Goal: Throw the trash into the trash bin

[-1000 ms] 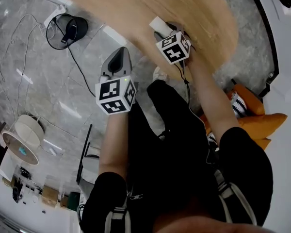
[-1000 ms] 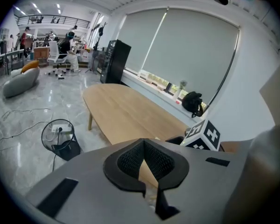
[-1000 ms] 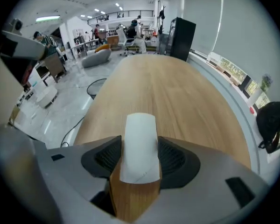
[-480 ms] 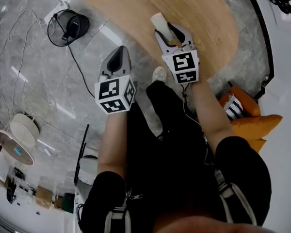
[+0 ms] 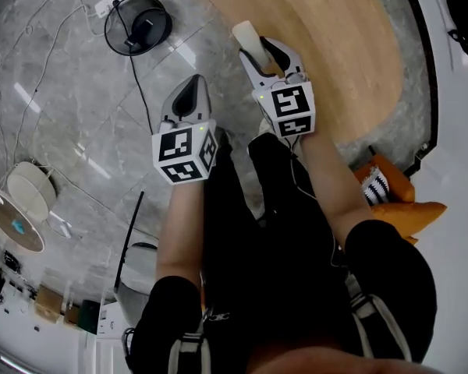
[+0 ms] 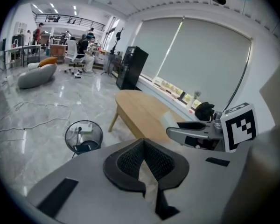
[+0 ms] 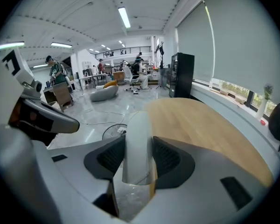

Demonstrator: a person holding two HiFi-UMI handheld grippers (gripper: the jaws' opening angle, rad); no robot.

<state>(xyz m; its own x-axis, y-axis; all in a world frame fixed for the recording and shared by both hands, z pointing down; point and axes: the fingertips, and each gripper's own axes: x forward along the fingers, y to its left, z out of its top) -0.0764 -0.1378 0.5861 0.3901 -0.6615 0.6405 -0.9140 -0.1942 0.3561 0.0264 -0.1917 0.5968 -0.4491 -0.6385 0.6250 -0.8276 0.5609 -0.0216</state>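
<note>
White translucent plastic cup [image 7: 138, 139] stands clamped between the two pads of the right gripper [image 5: 259, 53]. The jaws have just been closing on it, and they press its sides while its top sticks out past the fingertips. In the head view the cup is above the edge of the light wooden oval desk [image 5: 327, 37]. The left gripper [image 6: 145, 161] has its jaws together and carries nothing. The black wire mesh trash bin [image 5: 137, 23] stands on the grey marble floor [image 5: 54, 92], well apart from the cup.
</note>
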